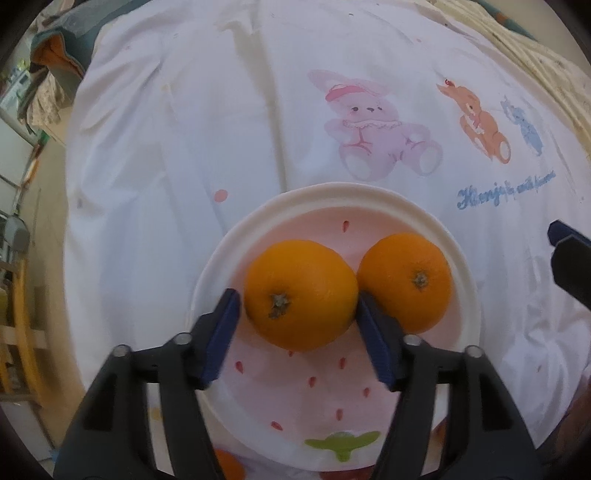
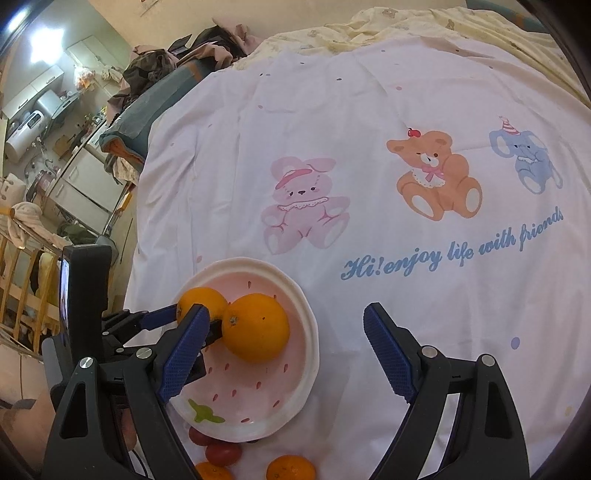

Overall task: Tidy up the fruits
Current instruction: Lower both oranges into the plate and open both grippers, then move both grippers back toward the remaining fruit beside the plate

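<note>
While both oranges rest on plate [image 1: 436, 225] | left orange [image 1: 301, 293] between released left fingers [image 1: 221, 332] | right fingers [image 2: 388, 354] spread, empty

A white sheet [image 2: 369, 122] printed with a pink bunny [image 2: 304, 206] (bear [image 2: 436, 173] and elephant [image 2: 528, 162] beside it) lies under a yellow blanket's [image 2: 424, 26] edge.

Free room and obstacles. The far half of the sheet [image 2: 369, 110], around its printed animals, lies bare and open to passage. The plate [image 1: 332, 195] blocks the near left; two oranges [image 1: 301, 293] touch each other on it, leaving bare plate only toward the near rim. The left gripper [image 1: 297, 336] straddles one orange. Tomatoes [image 2: 221, 453] and a small orange [image 2: 291, 469] crowd the near edge.
</note>
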Available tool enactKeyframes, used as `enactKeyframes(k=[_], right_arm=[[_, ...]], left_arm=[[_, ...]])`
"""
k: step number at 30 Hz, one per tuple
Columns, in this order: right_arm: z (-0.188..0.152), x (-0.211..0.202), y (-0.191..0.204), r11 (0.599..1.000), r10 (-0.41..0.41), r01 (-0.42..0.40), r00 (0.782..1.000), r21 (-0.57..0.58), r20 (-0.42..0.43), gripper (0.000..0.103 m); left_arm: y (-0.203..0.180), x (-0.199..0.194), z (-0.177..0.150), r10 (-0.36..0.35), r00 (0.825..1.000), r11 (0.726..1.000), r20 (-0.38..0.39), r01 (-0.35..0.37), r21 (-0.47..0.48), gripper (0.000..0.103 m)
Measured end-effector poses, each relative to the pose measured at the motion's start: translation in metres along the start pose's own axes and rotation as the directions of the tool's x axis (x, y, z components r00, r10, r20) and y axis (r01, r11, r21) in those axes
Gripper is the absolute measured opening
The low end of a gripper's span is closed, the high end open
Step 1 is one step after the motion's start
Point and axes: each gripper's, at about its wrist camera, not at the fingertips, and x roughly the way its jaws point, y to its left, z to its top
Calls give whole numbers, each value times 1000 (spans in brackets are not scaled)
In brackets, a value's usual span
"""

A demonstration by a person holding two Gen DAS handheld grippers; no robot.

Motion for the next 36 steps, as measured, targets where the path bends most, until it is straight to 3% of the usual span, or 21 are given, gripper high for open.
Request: enactKeyframes(k=[3, 5, 12, 21, 28, 36], right_arm=[[0, 0, 1, 1000, 3, -3, 1000, 0, 2, 88], [-1, -1, 3, 1000, 3, -3, 1000, -3, 3, 88], [-4, -6, 9, 999, -7, 8, 1000, -36, 3, 88], [-20, -33, 15, 997, -24, 26, 999, -67, 27, 88], [-37, -61, 10, 1000, -19, 19, 998, -10, 60, 88], [-64, -74, 1, 996, 1, -5, 999, 88, 47, 88]], left_arm=[[2, -7, -2, 5, 1000, 1000, 29, -5, -1, 84], [6, -10, -4, 4, 999, 1000, 42, -3, -15, 88], [10, -22, -5, -24, 998, 999, 59, 27, -42, 88], [20, -71, -21, -59, 990, 996, 128, 68, -63, 88], [50, -108, -54, -54, 984, 988, 172, 78, -135, 88], [78, -112, -90, -61, 988, 964, 138, 95, -249, 88]])
